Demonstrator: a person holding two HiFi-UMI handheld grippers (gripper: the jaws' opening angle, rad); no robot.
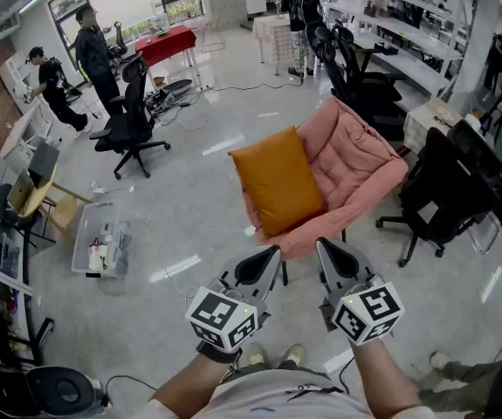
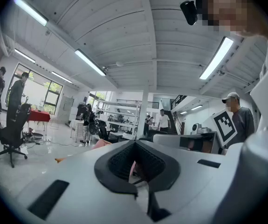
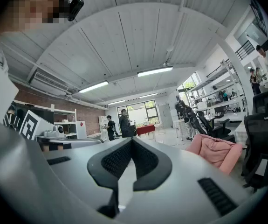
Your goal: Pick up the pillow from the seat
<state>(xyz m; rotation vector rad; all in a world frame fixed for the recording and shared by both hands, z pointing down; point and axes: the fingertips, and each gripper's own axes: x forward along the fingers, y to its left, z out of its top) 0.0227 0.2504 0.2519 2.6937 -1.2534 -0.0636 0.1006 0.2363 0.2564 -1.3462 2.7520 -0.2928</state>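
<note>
An orange pillow (image 1: 278,180) leans upright against the back of a pink padded seat (image 1: 355,160) in the head view. Both grippers hover side by side just in front of the seat's front edge, below the pillow and apart from it. The left gripper (image 1: 272,251) is shut with nothing in it, its tips together in the left gripper view (image 2: 134,143). The right gripper (image 1: 323,244) is also shut and empty, seen in the right gripper view (image 3: 132,140), where the pink seat (image 3: 215,150) lies to the right. A sliver of the pillow (image 2: 59,160) shows in the left gripper view.
Black office chairs stand to the left (image 1: 133,125) and right (image 1: 447,190) of the seat. A clear plastic box (image 1: 102,247) sits on the glossy floor at left. People (image 1: 93,55) stand near a red table (image 1: 165,44) at the back. Cables (image 1: 189,103) trail across the floor.
</note>
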